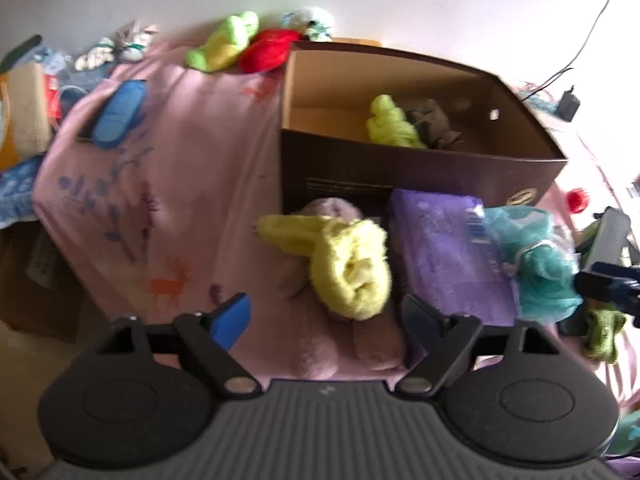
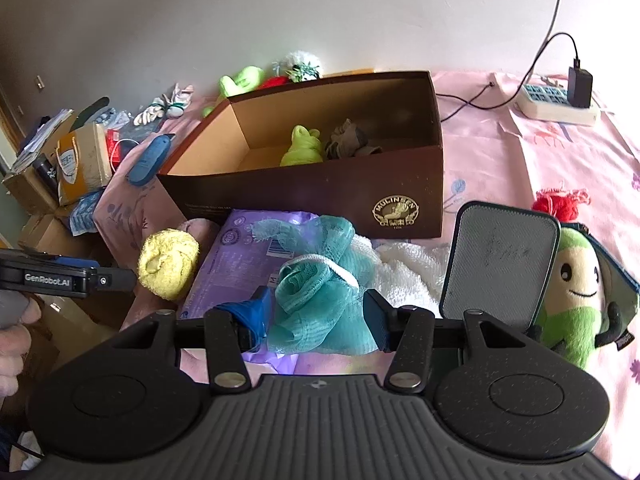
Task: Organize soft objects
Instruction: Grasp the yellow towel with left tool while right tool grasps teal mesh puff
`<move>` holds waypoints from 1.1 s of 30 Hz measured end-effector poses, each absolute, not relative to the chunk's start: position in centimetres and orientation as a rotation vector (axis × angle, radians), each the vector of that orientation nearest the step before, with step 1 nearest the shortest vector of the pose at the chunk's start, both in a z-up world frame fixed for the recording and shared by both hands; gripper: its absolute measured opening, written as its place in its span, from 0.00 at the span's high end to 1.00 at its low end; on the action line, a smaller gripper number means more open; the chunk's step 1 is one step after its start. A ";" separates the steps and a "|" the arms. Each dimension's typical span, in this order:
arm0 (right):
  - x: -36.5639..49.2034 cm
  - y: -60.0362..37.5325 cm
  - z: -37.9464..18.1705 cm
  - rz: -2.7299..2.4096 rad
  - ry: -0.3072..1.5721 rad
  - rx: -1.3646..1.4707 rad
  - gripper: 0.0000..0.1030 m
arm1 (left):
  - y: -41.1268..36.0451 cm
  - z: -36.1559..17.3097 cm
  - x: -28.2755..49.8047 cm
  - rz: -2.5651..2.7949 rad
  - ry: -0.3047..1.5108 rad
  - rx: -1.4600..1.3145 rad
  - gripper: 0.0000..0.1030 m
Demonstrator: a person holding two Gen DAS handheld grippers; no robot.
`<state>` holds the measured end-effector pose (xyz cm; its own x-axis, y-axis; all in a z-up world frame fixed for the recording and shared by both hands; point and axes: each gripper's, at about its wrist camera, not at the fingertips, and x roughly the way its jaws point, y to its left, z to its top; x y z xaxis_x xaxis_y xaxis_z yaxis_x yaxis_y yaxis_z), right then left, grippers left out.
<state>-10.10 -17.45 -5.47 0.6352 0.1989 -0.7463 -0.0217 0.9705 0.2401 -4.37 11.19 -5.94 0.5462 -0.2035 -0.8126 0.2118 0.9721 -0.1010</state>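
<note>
Soft things lie scattered over the pink printed bedsheet (image 2: 500, 160), and we are mid-way through gathering them into the open brown cardboard box (image 2: 320, 196), which already holds a lime-green knitted bundle (image 2: 302, 148) and a crumpled grey cloth (image 2: 348, 142).

Our right tongs (image 2: 316, 314) pinch the teal mesh bath pouf (image 2: 320, 304), a loose, netted, springy wad with a white cord loop, lying on the glossy purple plastic pack (image 2: 240, 256) just before the box's near wall. Our left tongs (image 1: 320, 316) stand spread wide over the rolled pale-yellow fluffy towel (image 1: 348, 268), a plump terry cylinder resting on a dusty-pink plush cushion (image 1: 352, 344) at the box's near left corner; the pads do not press it yet.

We judge the step in hand to be two pickups at once. Next the left needs to settle around the roll and squeeze across its thickest part, since the pile compresses and a shallow bite may unroll it. The right must lift the pouf clear of the box wall without snagging the mesh.
</note>
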 end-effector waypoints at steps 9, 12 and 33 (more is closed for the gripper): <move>-10.1 -16.6 -5.9 0.111 0.896 0.199 0.66 | 9.7 -7.1 -2.8 -0.285 0.928 0.058 0.01; -9.8 -16.4 -6.0 0.107 0.896 0.187 0.65 | 9.6 -7.5 -2.0 -0.275 0.948 0.065 0.01; -6.9 -15.7 -7.5 0.084 0.908 0.190 0.65 | 9.1 -8.6 0.3 -0.189 0.993 0.119 0.07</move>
